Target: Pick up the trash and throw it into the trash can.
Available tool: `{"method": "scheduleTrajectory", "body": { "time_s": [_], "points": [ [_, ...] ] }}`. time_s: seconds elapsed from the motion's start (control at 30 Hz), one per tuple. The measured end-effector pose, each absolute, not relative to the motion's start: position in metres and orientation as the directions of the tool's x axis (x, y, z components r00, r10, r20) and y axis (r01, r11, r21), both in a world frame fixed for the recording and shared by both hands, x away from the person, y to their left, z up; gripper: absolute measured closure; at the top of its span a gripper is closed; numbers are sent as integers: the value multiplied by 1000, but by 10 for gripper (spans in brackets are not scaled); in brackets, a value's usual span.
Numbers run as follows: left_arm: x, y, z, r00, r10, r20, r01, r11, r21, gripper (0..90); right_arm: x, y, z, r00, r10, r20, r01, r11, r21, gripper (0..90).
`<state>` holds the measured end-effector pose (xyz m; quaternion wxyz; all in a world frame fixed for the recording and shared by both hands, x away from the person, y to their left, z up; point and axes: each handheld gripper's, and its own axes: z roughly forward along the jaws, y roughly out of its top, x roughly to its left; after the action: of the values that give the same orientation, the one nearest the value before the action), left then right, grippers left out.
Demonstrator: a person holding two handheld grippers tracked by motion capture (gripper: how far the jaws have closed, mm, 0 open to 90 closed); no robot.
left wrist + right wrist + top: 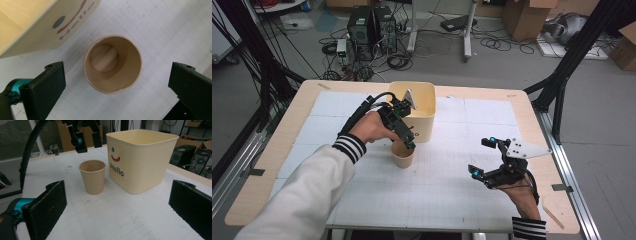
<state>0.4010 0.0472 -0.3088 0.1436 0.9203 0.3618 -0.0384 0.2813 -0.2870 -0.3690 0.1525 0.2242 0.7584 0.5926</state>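
Observation:
A tan paper cup [403,156] stands upright and empty on the white gridded mat, just in front of a cream square bin [414,107] marked "Hello". My left gripper [408,139] hovers directly over the cup, open, pointing down. In the left gripper view the cup's mouth [113,67] lies between the two spread jaws without touching them. My right gripper [482,156] is open near the mat's right side, apart from the cup. Its view looks across the mat at the cup [92,180], the bin [140,157] and the left gripper [86,143] above.
The wooden table [277,145] carries the white mat [442,185]. Beyond its far edge lie computer towers [372,30], cables and cardboard boxes [524,17] on the floor. Black frame posts [562,85] stand at the right.

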Motion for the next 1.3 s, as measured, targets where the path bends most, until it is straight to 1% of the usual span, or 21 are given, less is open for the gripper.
{"method": "scheduleTrajectory", "body": {
  "time_s": [0.3,0.5,1.3],
  "points": [
    [400,45,-322,745,644,-177,667,-709,227,17,282,-287,-369,-855,519,29,155,202,967,4],
    [399,42,-331,744,640,-194,669,-710,221,17,282,-287,-370,-853,522,32,159,200,967,4],
    [396,41,-358,739,651,-176,674,-709,209,17,282,-287,-370,-853,522,26,155,206,966,4]
  ]
}}
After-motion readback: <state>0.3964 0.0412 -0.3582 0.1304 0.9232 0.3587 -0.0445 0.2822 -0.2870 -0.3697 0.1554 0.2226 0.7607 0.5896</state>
